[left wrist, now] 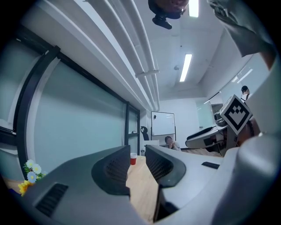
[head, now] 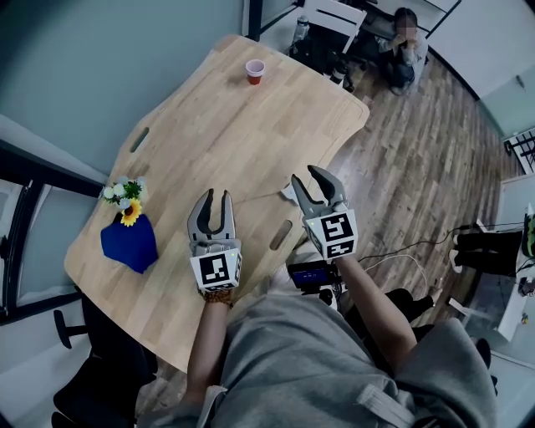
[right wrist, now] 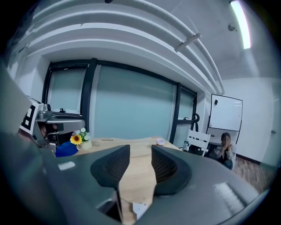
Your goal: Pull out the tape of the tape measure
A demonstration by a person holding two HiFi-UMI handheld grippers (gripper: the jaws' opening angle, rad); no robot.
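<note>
A small white object (head: 287,192), which looks like the tape measure, lies near the right edge of the wooden table (head: 217,125). It also shows as a white scrap (right wrist: 139,210) low under my right jaws. My right gripper (head: 306,175) hovers just beside and above it, jaws apart with nothing between them (right wrist: 140,151). Further left, my left gripper (head: 217,196) is held over the table. It is open and empty as well, and only bare tabletop and the far cup show through its gap (left wrist: 137,156). Both point roughly level across the table.
A red cup (head: 254,71) stands at the table's far end. A blue vase with flowers (head: 129,238) sits at the near left corner. A seated person (head: 407,42) and a white chair (head: 334,17) are beyond the table. Wood floor lies to the right.
</note>
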